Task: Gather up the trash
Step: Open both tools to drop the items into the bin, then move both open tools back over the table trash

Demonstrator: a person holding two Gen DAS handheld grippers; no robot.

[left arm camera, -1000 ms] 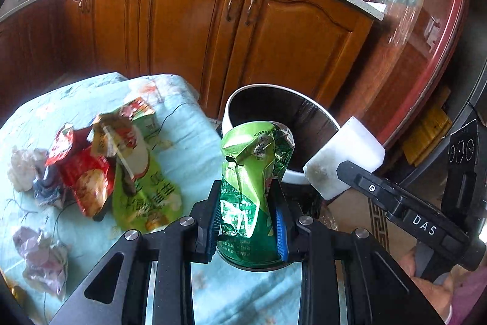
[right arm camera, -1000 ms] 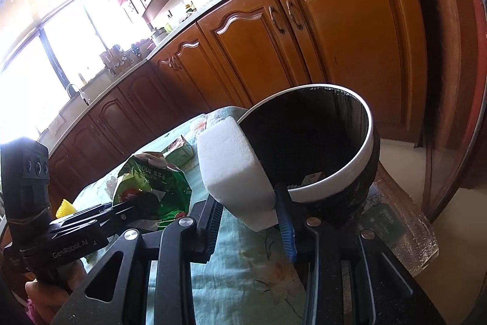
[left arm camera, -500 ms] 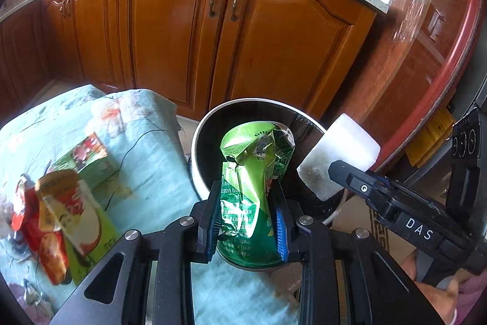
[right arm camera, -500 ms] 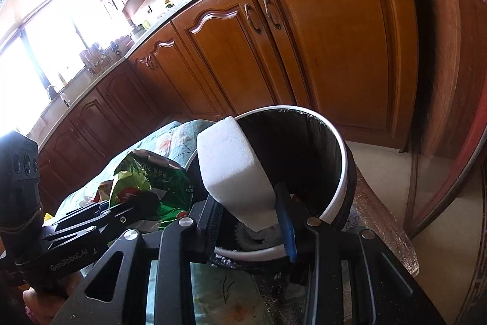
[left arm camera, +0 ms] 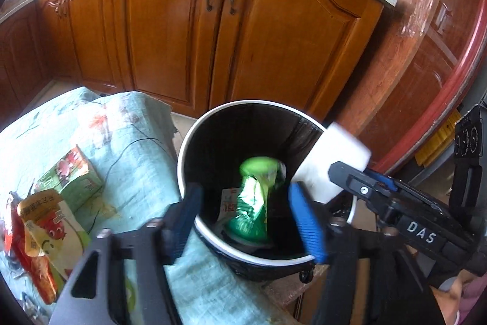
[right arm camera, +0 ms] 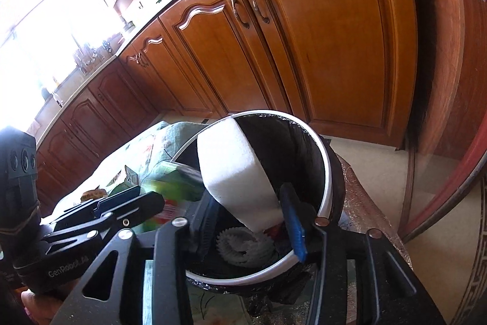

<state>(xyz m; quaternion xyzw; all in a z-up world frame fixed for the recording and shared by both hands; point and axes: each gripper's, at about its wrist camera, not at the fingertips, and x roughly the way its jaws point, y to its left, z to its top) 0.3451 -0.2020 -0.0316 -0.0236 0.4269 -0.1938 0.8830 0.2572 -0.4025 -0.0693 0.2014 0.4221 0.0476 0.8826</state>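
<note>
A black bin with a white rim (left arm camera: 252, 102) stands at the edge of the cloth-covered table. My left gripper (left arm camera: 245, 189) hangs over the bin with its jaws opening and clear of the green snack bag (left arm camera: 257, 200), which is blurred as it drops inside. My right gripper (right arm camera: 247, 198) holds a white foam block (right arm camera: 234, 169) over the bin rim (right arm camera: 327, 172). Its jaws are opening, and the block still sits between the pads. The left wrist view shows the foam block (left arm camera: 331, 154) at the bin's right side.
A green juice carton (left arm camera: 70, 175) and crumpled snack wrappers (left arm camera: 45, 230) lie on the pale green tablecloth (left arm camera: 127, 136) left of the bin. White pleated paper (right arm camera: 243, 245) lies in the bin's bottom. Wooden cabinets (left arm camera: 170, 29) stand behind, and a red-rimmed glass table (left arm camera: 450, 75) at the right.
Both grippers moved from over the table to over the bin. The left jaws spread and let go of the green bag, which now falls into the bin. The foam block stays in the right gripper.
</note>
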